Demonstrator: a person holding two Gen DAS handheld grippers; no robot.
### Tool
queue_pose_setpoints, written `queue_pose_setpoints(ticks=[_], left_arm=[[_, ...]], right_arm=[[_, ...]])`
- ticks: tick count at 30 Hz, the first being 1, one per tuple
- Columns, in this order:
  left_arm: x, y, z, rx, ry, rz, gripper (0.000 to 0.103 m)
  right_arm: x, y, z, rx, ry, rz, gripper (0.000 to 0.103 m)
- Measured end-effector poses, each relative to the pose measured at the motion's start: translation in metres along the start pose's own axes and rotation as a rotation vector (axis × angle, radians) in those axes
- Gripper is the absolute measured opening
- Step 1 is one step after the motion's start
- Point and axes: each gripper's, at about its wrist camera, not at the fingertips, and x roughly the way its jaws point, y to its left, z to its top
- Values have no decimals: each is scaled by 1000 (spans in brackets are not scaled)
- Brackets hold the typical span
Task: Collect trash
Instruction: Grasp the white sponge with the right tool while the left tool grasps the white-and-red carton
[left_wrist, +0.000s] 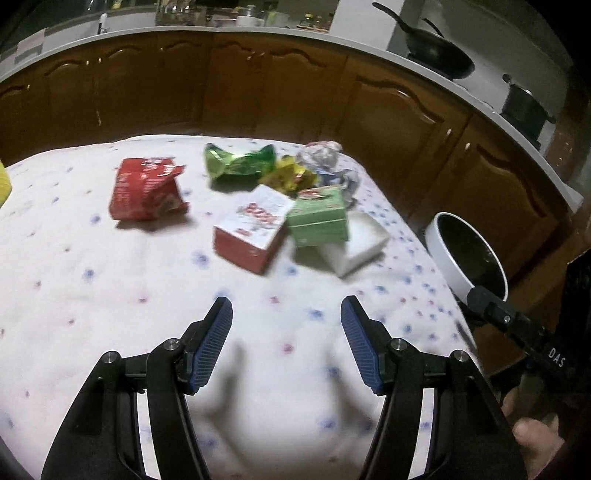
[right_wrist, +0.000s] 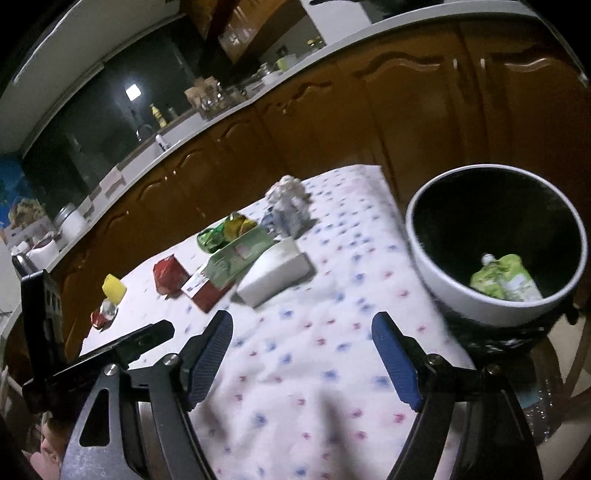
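Observation:
Trash lies on a table with a white dotted cloth (left_wrist: 110, 295): a torn red carton (left_wrist: 147, 190), a red and white box (left_wrist: 255, 229), a green box (left_wrist: 319, 216) on a white box (left_wrist: 360, 245), a green wrapper (left_wrist: 238, 162), a yellow wrapper (left_wrist: 286, 177) and crumpled paper (left_wrist: 319, 155). My left gripper (left_wrist: 286, 314) is open and empty, short of the boxes. My right gripper (right_wrist: 303, 332) is open and empty over the cloth, left of the white-rimmed bin (right_wrist: 458, 291), which holds a green pouch (right_wrist: 506, 282). The bin (left_wrist: 443, 254) stands off the table's right edge.
Brown kitchen cabinets (left_wrist: 258, 85) under a white counter run behind the table. Pans (left_wrist: 439, 55) sit on the counter at right. A yellow object (right_wrist: 114, 290) and a small red wrapper (right_wrist: 101, 317) lie at the table's far left.

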Motion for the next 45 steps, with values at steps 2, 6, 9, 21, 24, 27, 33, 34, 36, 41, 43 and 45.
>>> queue_pose_setpoints(ticks=[2,6,9,21,24,27,33,34,36,41,43,45], left_arm=[[1,8,1,-10,1,11,62],[4,20,3,-16,8,23,62],[6,24,7,1,8,34,63],[49,37,44,105,41,50,69],[63,38,52,122,63,36,71],[75,34,56,143,80,13,72],[86,25,55,183,99,8,54],[86,25,54,185,96,9,54],[83,25,54,190,86,14,53],[59,27,49,166,44,12,53],[45,30,45,137,24,9,53],[34,33,40,113,8,0,52]], right_arm=[[5,4,0,-2,11,5,80],[16,9,0,12,32,20,80],[26,11,2,33,44,38,80],[81,8,25,210,98,109,51],[99,7,31,243,124,99,52],[118,2,31,307,158,110,53],[122,0,29,308,122,102,32],[121,1,29,301,118,101,29],[115,1,28,283,108,106,21],[95,3,27,231,85,107,11],[84,2,27,218,71,102,10],[71,1,26,198,54,97,9]])
